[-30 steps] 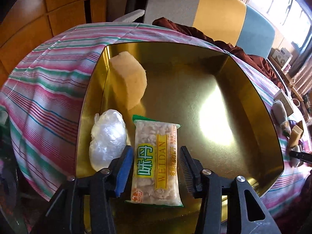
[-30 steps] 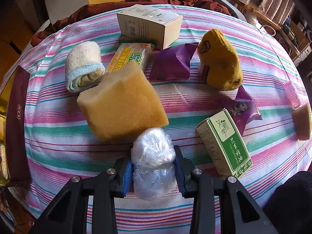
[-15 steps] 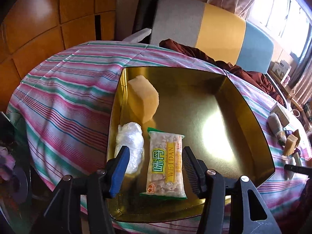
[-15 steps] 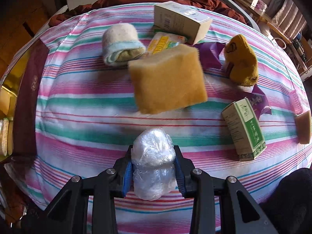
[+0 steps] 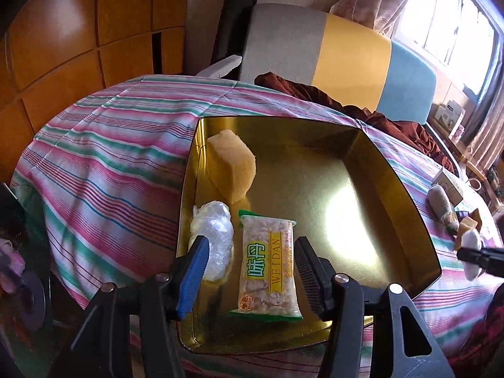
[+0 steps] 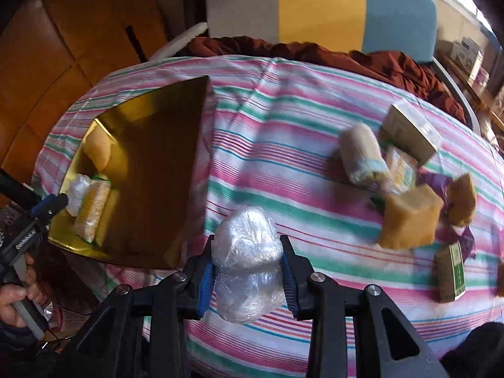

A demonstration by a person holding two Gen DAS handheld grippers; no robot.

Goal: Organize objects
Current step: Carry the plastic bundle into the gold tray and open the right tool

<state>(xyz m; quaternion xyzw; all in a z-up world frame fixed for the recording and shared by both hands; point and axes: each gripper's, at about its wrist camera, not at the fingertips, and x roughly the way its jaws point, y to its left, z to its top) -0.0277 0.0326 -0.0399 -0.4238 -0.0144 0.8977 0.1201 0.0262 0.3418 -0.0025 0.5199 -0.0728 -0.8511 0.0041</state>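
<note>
A gold tray (image 5: 375, 170) on the striped tablecloth holds a yellow sponge (image 5: 231, 165), a plastic-wrapped ball (image 5: 212, 234) and a WEIDAN snack packet (image 5: 267, 266). My left gripper (image 5: 249, 241) hovers open above the packet, pads clear of it on both sides. My right gripper (image 6: 247, 241) is shut on a second plastic-wrapped ball (image 6: 245, 258), held over the cloth just right of the tray (image 6: 148, 163). The left gripper (image 6: 47, 204) shows at the tray's left end, with a hand below it.
Loose items lie on the right of the table: a cream box (image 6: 409, 132), a rolled cloth (image 6: 362, 154), another sponge (image 6: 409, 220), a yellow plush piece (image 6: 463, 201), a green box (image 6: 450, 271). A sofa with brown fabric (image 6: 315, 53) stands behind.
The left gripper has lifted back from the packet with its jaws a little wider. The right gripper has swung left towards the tray, still holding the ball.
</note>
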